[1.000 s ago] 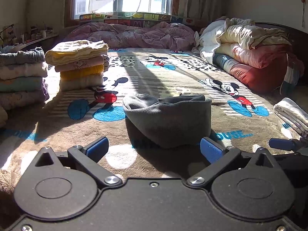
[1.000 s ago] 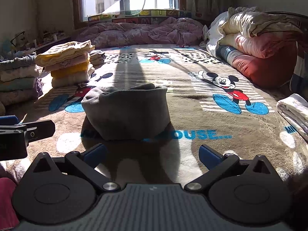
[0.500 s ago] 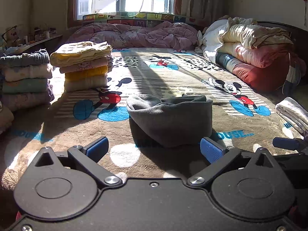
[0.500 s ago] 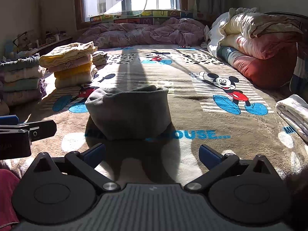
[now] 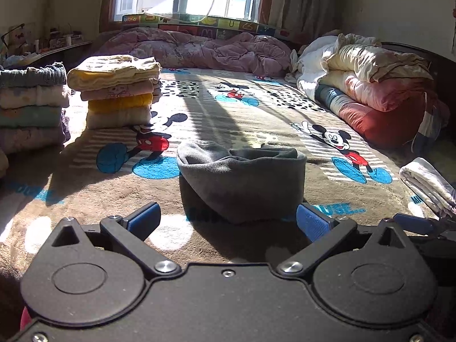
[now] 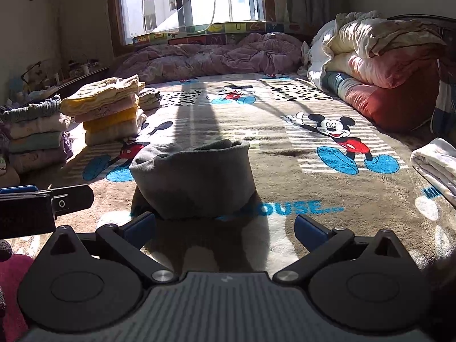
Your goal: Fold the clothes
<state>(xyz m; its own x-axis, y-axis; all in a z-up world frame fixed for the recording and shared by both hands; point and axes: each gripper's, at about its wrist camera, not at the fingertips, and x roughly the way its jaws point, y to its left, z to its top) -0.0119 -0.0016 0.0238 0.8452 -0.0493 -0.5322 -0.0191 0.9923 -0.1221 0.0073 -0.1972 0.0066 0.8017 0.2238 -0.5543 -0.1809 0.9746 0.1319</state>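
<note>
A folded grey garment (image 5: 242, 182) lies on the Mickey Mouse blanket (image 5: 256, 108), just ahead of both grippers; it also shows in the right wrist view (image 6: 193, 182). My left gripper (image 5: 228, 222) is open and empty, a little short of the garment's near edge. My right gripper (image 6: 225, 228) is open and empty, also short of it, with the garment slightly to its left. The left gripper's body (image 6: 42, 205) shows at the left edge of the right wrist view. The right gripper's finger (image 5: 419, 225) shows at the right in the left wrist view.
Two stacks of folded clothes stand at the left: a yellow-topped stack (image 5: 116, 94) and a stack (image 5: 31, 108) nearer the edge. Rolled quilts (image 5: 370, 85) lie along the right. A folded white cloth (image 5: 427, 182) lies at the right. A purple quilt (image 5: 199, 48) lies under the window.
Both grippers have drawn back slightly and tilted up; the garment sits a little farther away. Both stay open. The garment has not moved.
</note>
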